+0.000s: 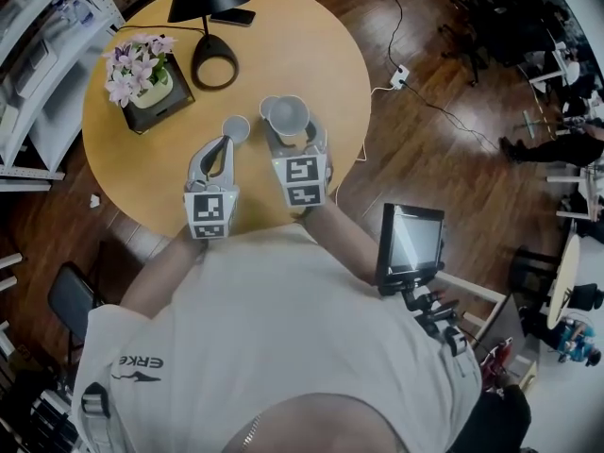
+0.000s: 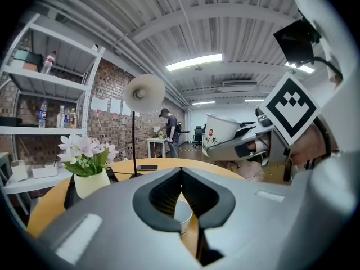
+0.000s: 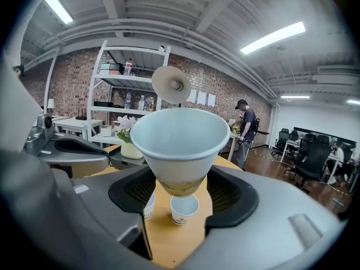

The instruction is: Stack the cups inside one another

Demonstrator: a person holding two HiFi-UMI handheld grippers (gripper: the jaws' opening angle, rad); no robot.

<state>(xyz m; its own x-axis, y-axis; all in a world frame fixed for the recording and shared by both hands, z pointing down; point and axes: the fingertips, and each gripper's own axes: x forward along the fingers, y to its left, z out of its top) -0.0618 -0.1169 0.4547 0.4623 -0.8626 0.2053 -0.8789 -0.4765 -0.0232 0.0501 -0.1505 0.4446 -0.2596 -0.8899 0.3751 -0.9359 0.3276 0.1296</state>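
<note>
My right gripper (image 1: 291, 130) is shut on a white paper cup (image 1: 288, 113) and holds it upright above the round wooden table (image 1: 311, 55). In the right gripper view that cup (image 3: 179, 142) fills the space between the jaws, and two smaller cups stand on the table below it: one in the middle (image 3: 184, 209), one half hidden by the left jaw (image 3: 148, 205). My left gripper (image 1: 226, 142) is level beside the right one, tips together and holding nothing. A small cup (image 1: 236, 128) stands just past its tips. Another cup's rim (image 1: 268, 107) shows behind the held cup.
A black desk lamp (image 1: 212, 55), a potted flower on a black tray (image 1: 143, 74) and a phone (image 1: 233, 16) occupy the far half of the table. A monitor on a stand (image 1: 411, 243) is at my right, and white shelving (image 1: 38, 64) at the left.
</note>
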